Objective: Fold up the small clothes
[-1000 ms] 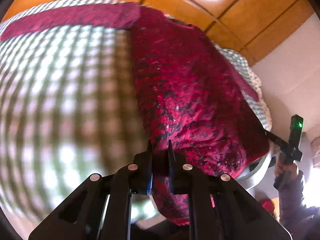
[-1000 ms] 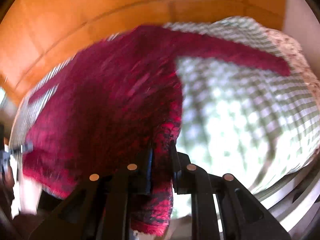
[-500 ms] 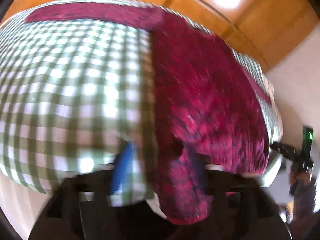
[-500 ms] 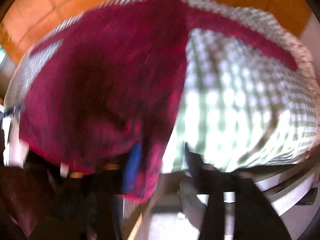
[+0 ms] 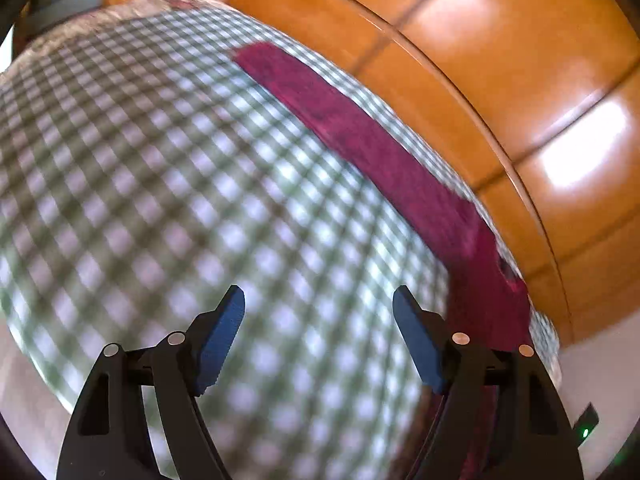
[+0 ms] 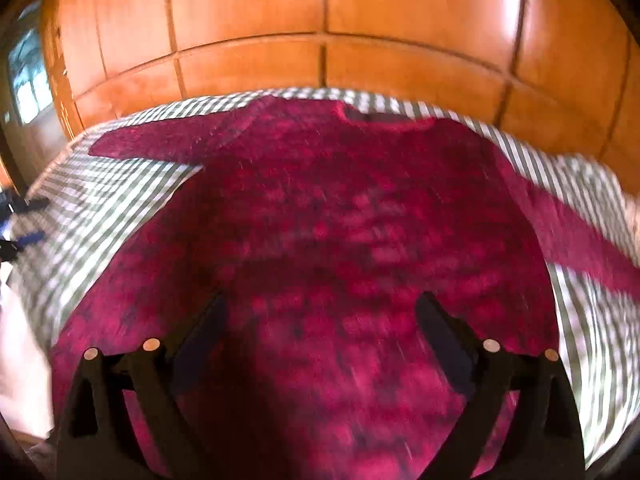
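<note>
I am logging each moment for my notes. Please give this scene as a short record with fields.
garment: red sweater, spread flat, both sleeves out
surface: checked cloth
left claw: open, over the cloth beside one sleeve, holding nothing
right claw: open, above the sweater body, holding nothing
background: wooden panels
folding: not started

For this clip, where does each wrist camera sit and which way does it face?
Left wrist: behind the open left tongs, facing the checked cloth; one sleeve of the red sweater runs along the right.
Right wrist: behind the open right tongs, over the spread sweater's body, facing the wooden panelling.
Shared: sweater, cloth, panelling.
</note>
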Motion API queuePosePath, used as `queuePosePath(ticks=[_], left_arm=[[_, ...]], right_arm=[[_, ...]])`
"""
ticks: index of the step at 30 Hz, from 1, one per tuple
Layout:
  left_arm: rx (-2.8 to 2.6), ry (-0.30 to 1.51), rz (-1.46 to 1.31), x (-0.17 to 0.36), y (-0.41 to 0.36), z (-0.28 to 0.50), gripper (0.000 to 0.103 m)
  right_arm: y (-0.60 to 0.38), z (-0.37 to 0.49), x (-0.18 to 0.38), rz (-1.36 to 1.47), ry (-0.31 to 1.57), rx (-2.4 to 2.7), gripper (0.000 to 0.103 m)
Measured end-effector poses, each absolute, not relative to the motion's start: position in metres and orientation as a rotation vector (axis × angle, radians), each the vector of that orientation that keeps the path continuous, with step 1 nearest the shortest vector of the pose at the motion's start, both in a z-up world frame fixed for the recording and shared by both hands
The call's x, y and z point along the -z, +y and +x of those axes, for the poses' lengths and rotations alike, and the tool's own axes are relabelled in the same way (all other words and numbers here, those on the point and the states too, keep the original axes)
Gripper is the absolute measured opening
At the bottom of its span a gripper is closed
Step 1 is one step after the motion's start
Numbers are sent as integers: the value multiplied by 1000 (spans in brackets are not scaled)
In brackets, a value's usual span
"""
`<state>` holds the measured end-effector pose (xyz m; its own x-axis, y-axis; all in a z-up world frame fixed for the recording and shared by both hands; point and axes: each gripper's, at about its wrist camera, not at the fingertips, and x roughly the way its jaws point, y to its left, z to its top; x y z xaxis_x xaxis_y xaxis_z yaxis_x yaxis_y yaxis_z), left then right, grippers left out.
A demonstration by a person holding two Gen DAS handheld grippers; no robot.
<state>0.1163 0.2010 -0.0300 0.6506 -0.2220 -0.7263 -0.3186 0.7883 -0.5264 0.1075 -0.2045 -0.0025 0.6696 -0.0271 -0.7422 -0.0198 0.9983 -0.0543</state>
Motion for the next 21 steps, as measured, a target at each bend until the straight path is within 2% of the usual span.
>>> queuePosePath(ticks=[6,19,20,21], left_arm=[[-173,851,-705,30,255,164,75],[-336,845,-800,49,323,289,75],[-341,845,-807,52,324,295,73],[-349,842,-803,54,325,301,64]], right_arm=[[-215,145,50,6,935,65,101],[-216,134,53,21,911,62,101],[-216,136,54,18,910,64,101],[-215,135,54,17,910,65,101]])
